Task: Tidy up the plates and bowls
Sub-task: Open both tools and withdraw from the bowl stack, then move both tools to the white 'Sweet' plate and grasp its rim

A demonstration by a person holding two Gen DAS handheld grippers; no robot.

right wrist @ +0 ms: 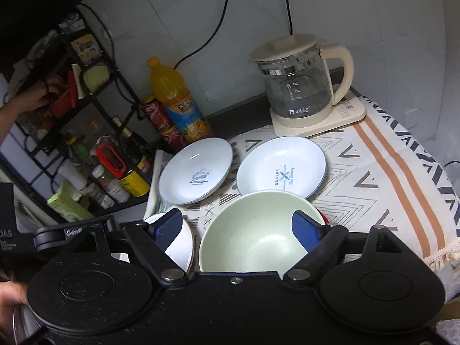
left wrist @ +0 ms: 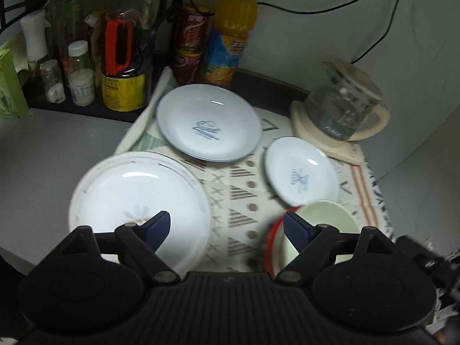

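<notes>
On a patterned cloth (left wrist: 244, 189) lie a large white flower plate (left wrist: 138, 189), a blue-rimmed plate (left wrist: 210, 122) behind it and a smaller printed plate (left wrist: 300, 169) to the right. A pale green bowl (left wrist: 325, 218) sits inside a red-rimmed bowl (left wrist: 268, 238) at the near right. My left gripper (left wrist: 227, 227) is open above the cloth, between the flower plate and the bowls, holding nothing. My right gripper (right wrist: 237, 227) is open over the green bowl (right wrist: 253, 247), its right finger (right wrist: 306, 228) inside the rim. Both printed plates (right wrist: 195, 169) (right wrist: 281, 166) lie just beyond.
A glass kettle (right wrist: 302, 80) on its cream base stands at the back right. An orange juice bottle (right wrist: 175, 97), red cans (right wrist: 156, 115) and a black rack of condiment bottles (right wrist: 115, 166) line the back left. A person's hand (right wrist: 31, 97) is at the rack's upper shelf.
</notes>
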